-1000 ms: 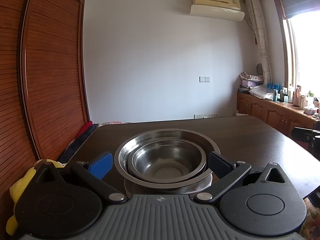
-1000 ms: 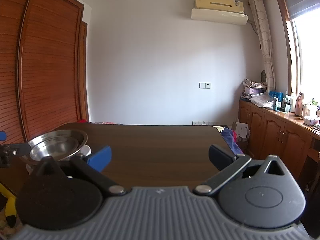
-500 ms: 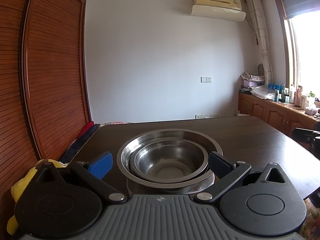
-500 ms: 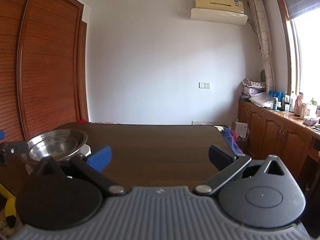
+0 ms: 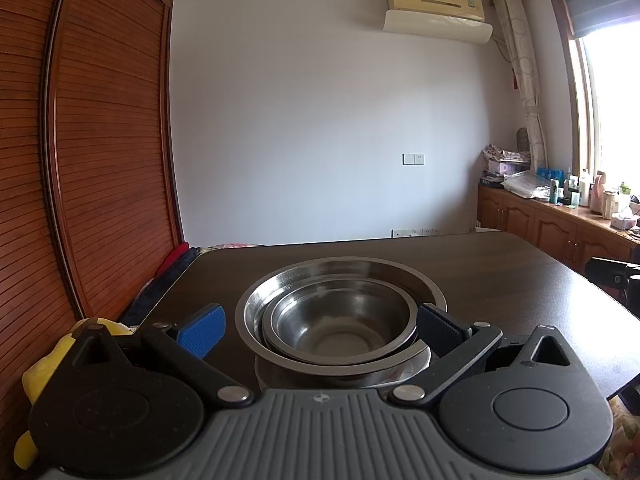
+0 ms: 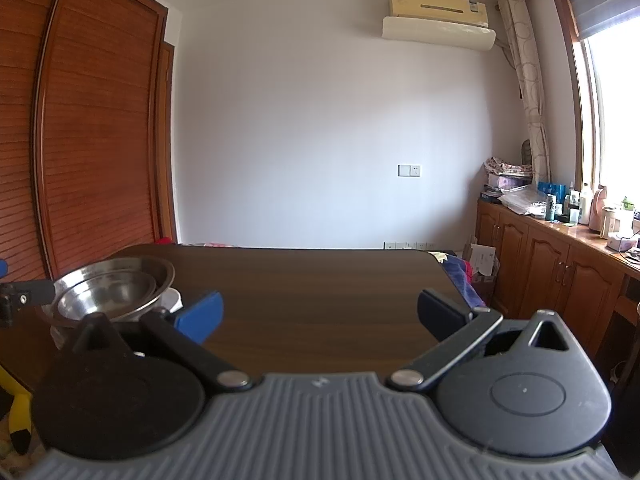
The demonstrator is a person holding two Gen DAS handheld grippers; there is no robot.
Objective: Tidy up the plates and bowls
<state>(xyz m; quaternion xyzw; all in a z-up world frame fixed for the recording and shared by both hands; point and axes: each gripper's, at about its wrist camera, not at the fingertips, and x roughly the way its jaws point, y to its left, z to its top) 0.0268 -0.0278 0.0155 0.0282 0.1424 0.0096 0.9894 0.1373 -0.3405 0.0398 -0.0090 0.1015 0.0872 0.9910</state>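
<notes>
Bowls (image 5: pixel 340 316) nested in one stack, lower centre – task looks nrly done. Both grippers (image 5: pixel 320 330) (image 6: pixel 320 316) spread wide, fingers empty; tabletop (image 6: pixel 312 292) otherwise bare.

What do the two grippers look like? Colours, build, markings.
Both match: left gripper and right gripper each have a ribbed grey body, two black round discs, black linkage bars with silver pivots, and ribbed pads, bright blue on one finger, dark navy on the other. No cables or sleeves visible.

dark table (image 6: pixel 320 304), wall air conditioner (image 6: pixel 438 16)
</notes>
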